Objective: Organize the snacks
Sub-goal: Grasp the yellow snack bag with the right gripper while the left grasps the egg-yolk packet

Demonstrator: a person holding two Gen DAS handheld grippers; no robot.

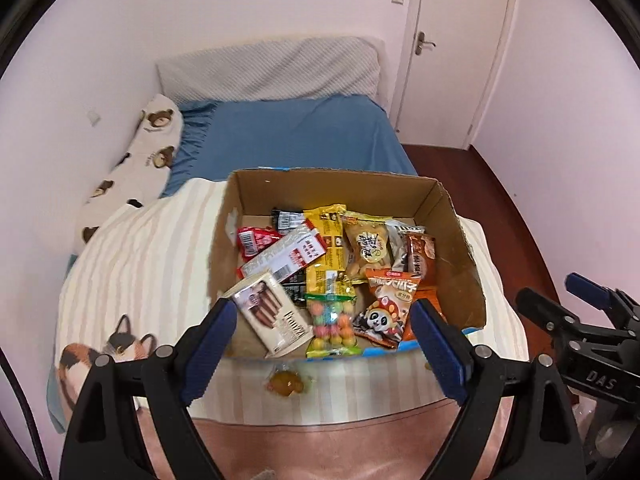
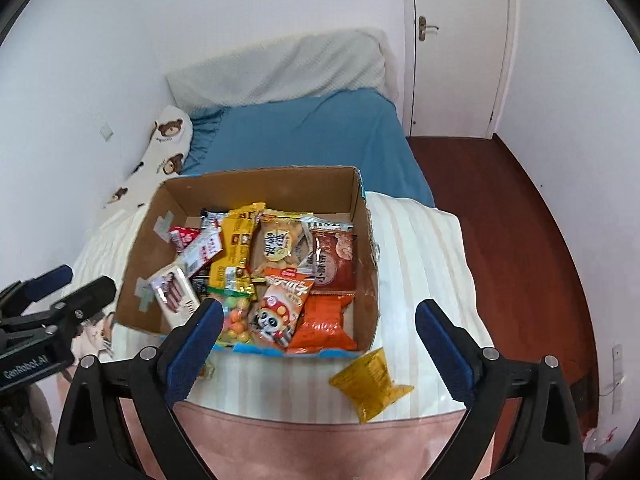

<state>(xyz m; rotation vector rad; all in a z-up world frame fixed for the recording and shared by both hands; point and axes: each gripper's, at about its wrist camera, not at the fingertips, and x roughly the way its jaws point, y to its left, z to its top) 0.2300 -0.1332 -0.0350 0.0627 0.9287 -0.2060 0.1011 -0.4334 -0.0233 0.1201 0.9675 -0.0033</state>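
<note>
A cardboard box [image 1: 452,216] [image 2: 364,240] sits on a striped blanket on the bed, full of several snack packs: a white biscuit-stick box [image 1: 272,316], a candy-ball bag [image 1: 332,320], a panda pack [image 1: 384,312] [image 2: 280,308], an orange pack [image 2: 326,322]. A yellow pack [image 2: 370,386] lies on the blanket outside the box's near right corner. A small amber candy [image 1: 285,384] lies outside the near wall. My left gripper [image 1: 324,344] is open and empty over the near edge. My right gripper [image 2: 318,344] is open and empty, just before the box.
The blue bed sheet [image 1: 296,132] and a grey pillow [image 1: 272,68] lie beyond the box. A bear-print cushion [image 1: 136,168] lines the left wall. Red-brown floor [image 2: 512,216] and a white door [image 2: 456,40] are to the right. A pink cover [image 2: 320,440] runs along the near edge.
</note>
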